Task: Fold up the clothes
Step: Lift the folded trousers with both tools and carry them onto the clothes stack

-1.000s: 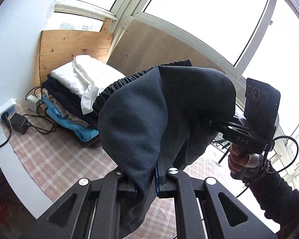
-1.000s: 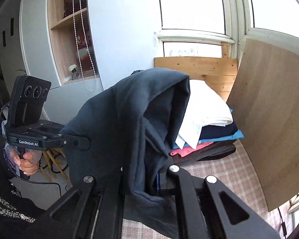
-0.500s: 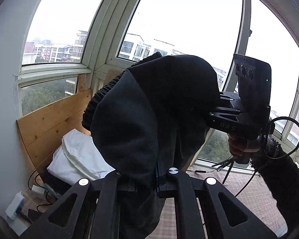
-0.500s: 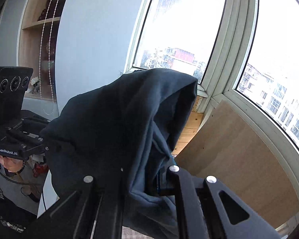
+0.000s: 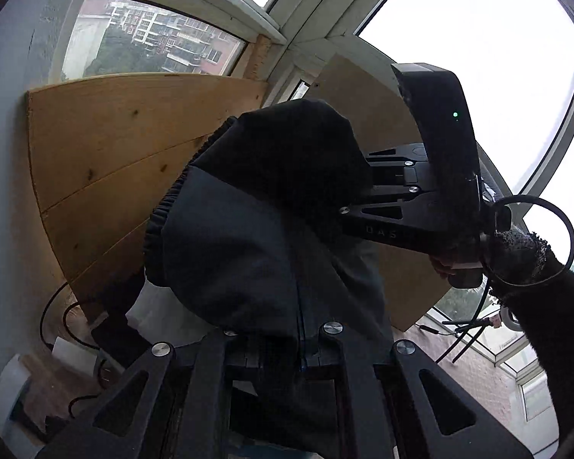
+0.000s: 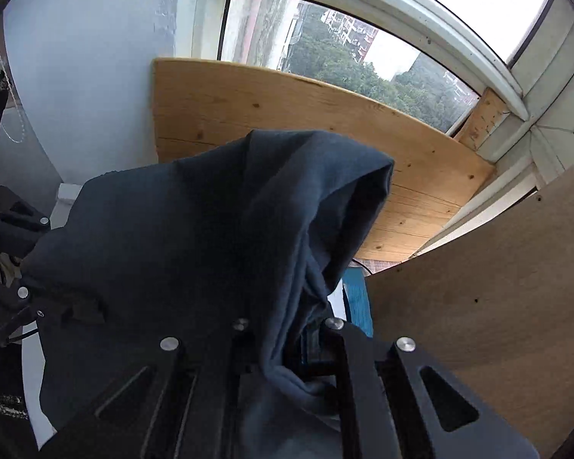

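**Now we hold the dark garment up between both grippers**

Starting at the left of the left wrist view, we see a grey wall (image 5: 7, 191), black cables (image 5: 57, 317) and a pale pine plank board (image 5: 107, 160) leaning under the window. Below it some white folded cloth (image 5: 149, 313) peeks out. In the middle hangs our dark navy fleece garment with an elastic gathered hem (image 5: 248, 237), bunched and draped, lifted clear of the surface. Our left gripper (image 5: 279, 359) is pinched tight on a fold of it, jaws nearly together. Further right, our right gripper (image 5: 348, 210) bites into the same garment from the side, held by our right hand (image 5: 447, 264) in a black knitted sleeve (image 5: 547, 306).

From the right wrist view, the left gripper's black frame (image 6: 7, 229) sits at the far left, the garment fills the centre, and the right gripper's jaws are clamped on its folds. A strip of blue cloth (image 6: 357, 298) shows just right of the garment, then a brown plywood panel (image 6: 478, 287).
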Tool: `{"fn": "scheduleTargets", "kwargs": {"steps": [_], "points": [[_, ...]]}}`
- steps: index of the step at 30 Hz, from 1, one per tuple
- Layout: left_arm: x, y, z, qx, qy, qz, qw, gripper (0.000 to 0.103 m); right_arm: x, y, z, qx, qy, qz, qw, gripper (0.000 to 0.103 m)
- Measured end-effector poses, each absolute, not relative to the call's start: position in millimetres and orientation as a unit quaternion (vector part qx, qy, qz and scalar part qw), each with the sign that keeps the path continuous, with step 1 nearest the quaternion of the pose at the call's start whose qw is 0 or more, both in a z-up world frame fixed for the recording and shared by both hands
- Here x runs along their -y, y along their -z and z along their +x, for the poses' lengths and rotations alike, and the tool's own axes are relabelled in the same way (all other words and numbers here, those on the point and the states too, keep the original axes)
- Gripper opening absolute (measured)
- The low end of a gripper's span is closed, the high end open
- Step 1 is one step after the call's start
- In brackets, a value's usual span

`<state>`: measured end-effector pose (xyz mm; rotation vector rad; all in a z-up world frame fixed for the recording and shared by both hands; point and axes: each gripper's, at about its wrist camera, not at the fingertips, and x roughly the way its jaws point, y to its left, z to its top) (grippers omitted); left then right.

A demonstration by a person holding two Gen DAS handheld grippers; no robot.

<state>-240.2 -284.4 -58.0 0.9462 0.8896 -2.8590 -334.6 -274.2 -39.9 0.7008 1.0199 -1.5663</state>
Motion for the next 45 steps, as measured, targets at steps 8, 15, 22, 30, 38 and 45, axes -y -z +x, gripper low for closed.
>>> {"fn": "scheduleTargets", "kwargs": {"steps": [8,15,22,30,38,45], "points": [[315.9,39.8,-213.9,-0.245,0.924,0.286,0.071,0.019,288.5,69.8,-369.1,-0.394,0.650,0.358,0.543,0.008],[317.9,19.8,-170.2,-0.177,0.928,0.286,0.158,0.023,289.7,65.9,-384.0,-0.380,0.675,0.394,0.495,0.048],[321.8,0.9,-171.6,-0.171,0.934,0.286,0.126,0.025,252.8,27.4,-404.6,-0.361,0.731,0.380,0.437,0.048],[317.5,49.2,-268.8,-0.196,0.915,0.352,0.020,0.025,230.5,8.0,-367.9,-0.258,0.750,0.326,0.514,0.048],[323.3,70.2,-284.5,-0.191,0.908,0.370,0.041,0.025,296.3,102.5,-405.4,-0.270,0.727,0.449,0.444,0.056],[305.7,49.3,-245.7,-0.189,0.919,0.346,-0.011,0.025,194.3,44.0,-406.8,-0.132,0.769,0.431,0.454,0.056]]}}
